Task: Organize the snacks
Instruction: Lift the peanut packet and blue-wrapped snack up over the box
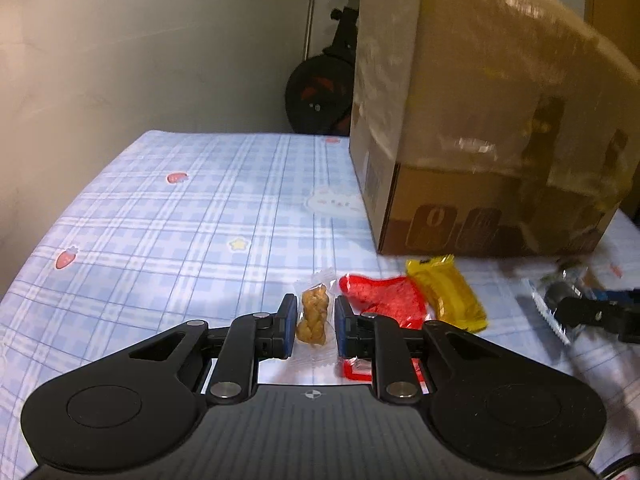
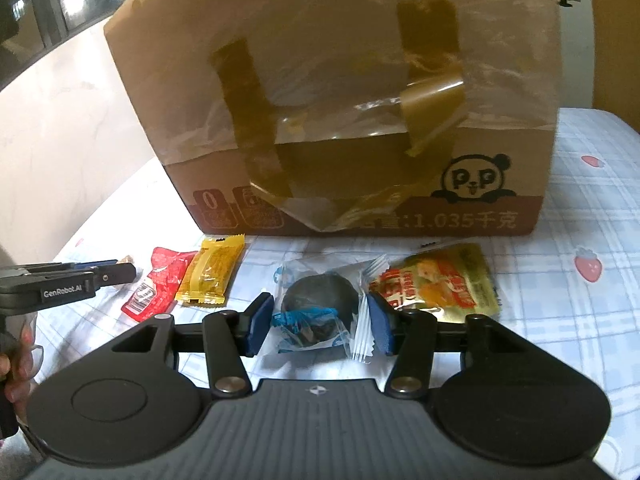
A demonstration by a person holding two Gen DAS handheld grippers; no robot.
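Because each snack already lies between the fingers of a pair of tongs, the coming move depends mostly on how each packet is turned. The left tongs [image 1: 314,326] stand around the twisted brown biscuit [image 1: 315,318] in its clear wrapper. Its long axis runs straight ahead, along the fingers, so the pads face its long sides. The jaws are only a little wider than the biscuit; we see a thin gap on each side, so they hold nothing yet. The red packet [image 1: 384,300] and the yellow packet [image 1: 444,294] lie just to the right of them, overlapping a little, in front of the cardboard box [image 1: 460,120].

The right tongs [image 2: 318,322] are open wider, around the dark round cake [image 2: 318,300] in its clear wrapper. The cake sits in the middle, and the crimped end of the wrapper touches or nearly touches the right finger; we cannot tell which. The golden packet [image 2: 444,280] lies just beside it on the right. All snacks rest on the checked surface [image 2: 580,320], near the front of the box. We judge that both tongs need only to close, and the left ones are nearer to a grip.
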